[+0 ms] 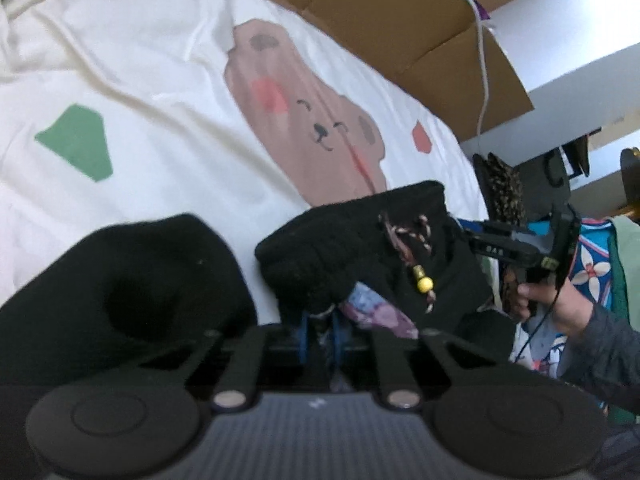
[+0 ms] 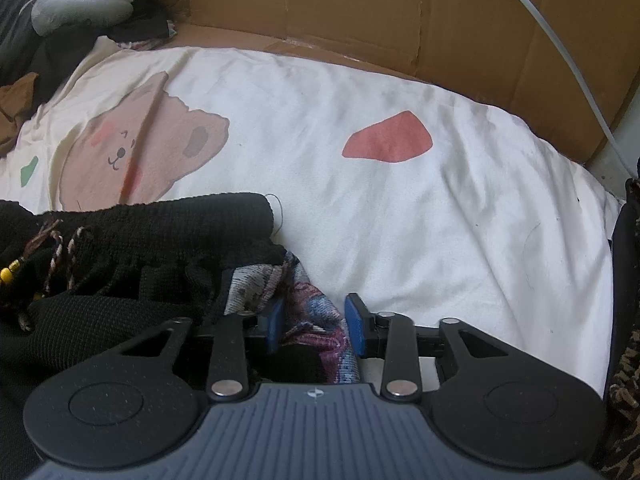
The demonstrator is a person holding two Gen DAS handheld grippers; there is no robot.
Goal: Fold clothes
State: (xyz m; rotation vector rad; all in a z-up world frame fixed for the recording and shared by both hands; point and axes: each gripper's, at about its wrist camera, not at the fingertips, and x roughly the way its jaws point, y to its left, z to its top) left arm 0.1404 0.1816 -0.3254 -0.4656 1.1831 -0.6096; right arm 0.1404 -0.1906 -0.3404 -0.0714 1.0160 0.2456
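- The black knit garment lies bunched on the white bedsheet.
- Left gripper is pinched on its hem.
- Right gripper stands half-open around the patterned lining; a shallow bite could slip.

open sheet ahead; cardboard wall behind, black garment left.

left hand-held gripper fingertips buried in black garment | grip unclear
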